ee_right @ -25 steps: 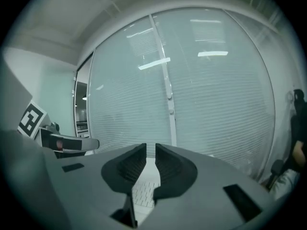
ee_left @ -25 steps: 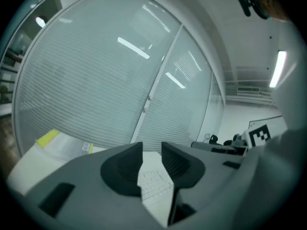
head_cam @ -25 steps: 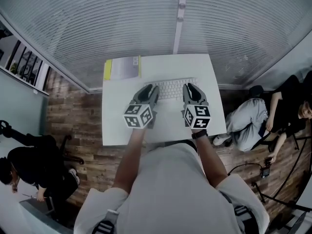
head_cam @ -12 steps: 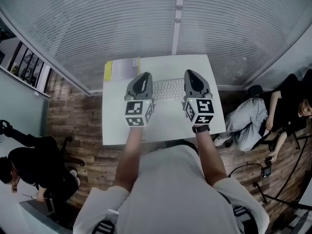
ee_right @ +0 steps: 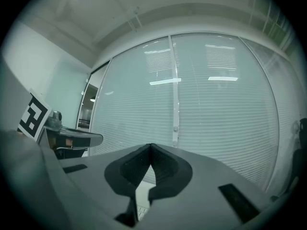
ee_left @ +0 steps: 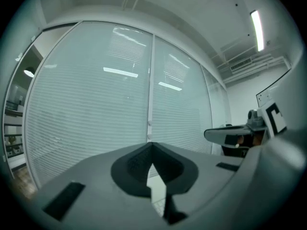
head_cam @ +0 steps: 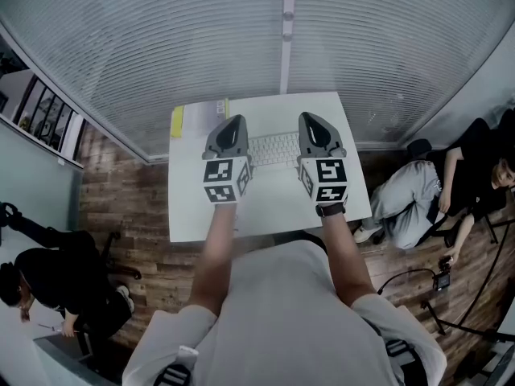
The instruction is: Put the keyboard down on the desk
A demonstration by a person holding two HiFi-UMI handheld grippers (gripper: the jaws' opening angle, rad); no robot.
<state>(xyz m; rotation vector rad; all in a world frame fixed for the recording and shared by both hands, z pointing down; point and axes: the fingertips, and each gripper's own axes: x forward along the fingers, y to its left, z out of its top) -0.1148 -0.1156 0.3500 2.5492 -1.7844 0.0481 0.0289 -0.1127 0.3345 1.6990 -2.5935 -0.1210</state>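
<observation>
The keyboard (head_cam: 275,149) lies flat on the white tabletop (head_cam: 269,199), at 12 o'clock from the person and toward the far edge. It runs straight across, with neither tongs holding it.

The left tongs (head_cam: 232,124) sit at 11 o'clock and the right tongs (head_cam: 311,119) at 1 o'clock. From the head view each covers one end of the keyboard. Both point level at the blinds (head_cam: 161,39) beyond the tabletop. In each gripper view the jaws have just been closing and their tips now meet, with nothing between them. Only a sliver of tabletop and keys shows through the gap lower down. In the left gripper view the right tongs appear at 3 o'clock, and in the right gripper view the left tongs appear at 9 o'clock.

A folder (head_cam: 197,112) with a yellow edge lies at the tabletop's 10 o'clock corner, just beside the left tongs. On the wooden floor (head_cam: 129,191), one person (head_cam: 418,191) sits at 3 o'clock, well apart from the tabletop, and another person (head_cam: 48,272) is at 8 o'clock.
</observation>
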